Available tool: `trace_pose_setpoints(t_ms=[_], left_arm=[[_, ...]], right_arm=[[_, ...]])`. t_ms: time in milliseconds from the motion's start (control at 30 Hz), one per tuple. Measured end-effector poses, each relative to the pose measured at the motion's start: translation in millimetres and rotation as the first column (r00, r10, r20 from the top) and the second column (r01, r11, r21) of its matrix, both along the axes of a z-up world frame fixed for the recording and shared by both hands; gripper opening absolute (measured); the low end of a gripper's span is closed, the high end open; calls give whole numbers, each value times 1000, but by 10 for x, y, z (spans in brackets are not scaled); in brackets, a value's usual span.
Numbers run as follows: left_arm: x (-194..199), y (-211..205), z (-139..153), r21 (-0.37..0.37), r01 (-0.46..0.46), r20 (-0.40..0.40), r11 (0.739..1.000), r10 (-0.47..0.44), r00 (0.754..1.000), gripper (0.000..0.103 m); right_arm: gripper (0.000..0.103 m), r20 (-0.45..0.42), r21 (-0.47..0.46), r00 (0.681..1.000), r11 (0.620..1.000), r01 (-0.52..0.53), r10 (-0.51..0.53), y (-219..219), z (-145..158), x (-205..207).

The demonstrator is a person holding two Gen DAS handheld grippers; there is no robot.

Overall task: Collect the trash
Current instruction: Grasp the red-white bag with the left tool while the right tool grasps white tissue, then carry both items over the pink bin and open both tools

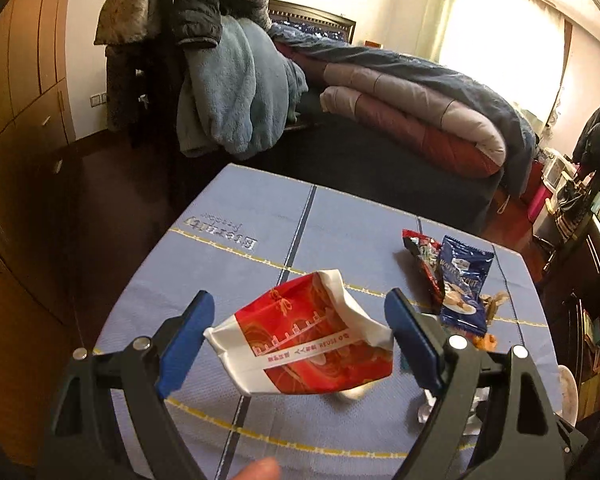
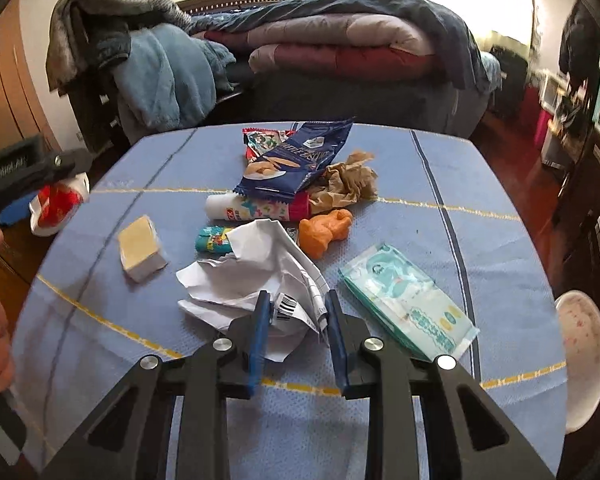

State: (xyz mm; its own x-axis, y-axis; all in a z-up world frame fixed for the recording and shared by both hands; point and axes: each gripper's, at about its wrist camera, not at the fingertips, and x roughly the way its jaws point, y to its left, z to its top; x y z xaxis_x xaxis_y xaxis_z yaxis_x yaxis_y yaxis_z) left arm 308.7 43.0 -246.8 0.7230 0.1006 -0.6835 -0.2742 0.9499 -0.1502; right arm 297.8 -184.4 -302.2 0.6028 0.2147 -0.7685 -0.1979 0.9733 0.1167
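My left gripper (image 1: 300, 300) is shut on a red and white paper bag (image 1: 308, 344), its blue pads pressing on the two ends, and the bag hangs above the blue tablecloth (image 1: 260, 232). In the right wrist view that bag (image 2: 56, 204) shows at the far left edge of the table. My right gripper (image 2: 298, 298) is shut on a crumpled white paper (image 2: 252, 276) with a barcode, which lies on the cloth. A pile of trash sits beyond it: a blue wafer wrapper (image 2: 296, 160), a red wrapper (image 2: 264, 138) and crumpled brown paper (image 2: 348, 184).
Also on the cloth are a white tube (image 2: 256, 208), a small teal packet (image 2: 212, 238), an orange lump (image 2: 326, 228), a yellow block (image 2: 140, 248) and a pack of wipes (image 2: 408, 304). A round white dish (image 2: 580, 360) stands off the right edge. A bed (image 2: 340, 40) lies behind.
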Motion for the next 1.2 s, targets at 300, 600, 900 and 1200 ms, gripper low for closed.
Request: trace_pose_setpoints(t_ms=[300,600,900,1200], left_arm=[[-226,-20,212,8,18,42,1000,-18,999,87],[-439,-392,480,15,129,101,992,-130,986,87],[-505,-1232,703,23,335,161,942,-334,929,87],[-474,-2306,731,38,570,171,821,-568,805,87]], right_arm=[[27,39,55,999,998,17,-19,-182,234,-252],[27,97,75,992,995,70,-78,-539,480,-588],[28,131,98,968,974,202,-214,-1228,593,-886],[30,149,116,905,916,383,-398,-2039,577,-1144]])
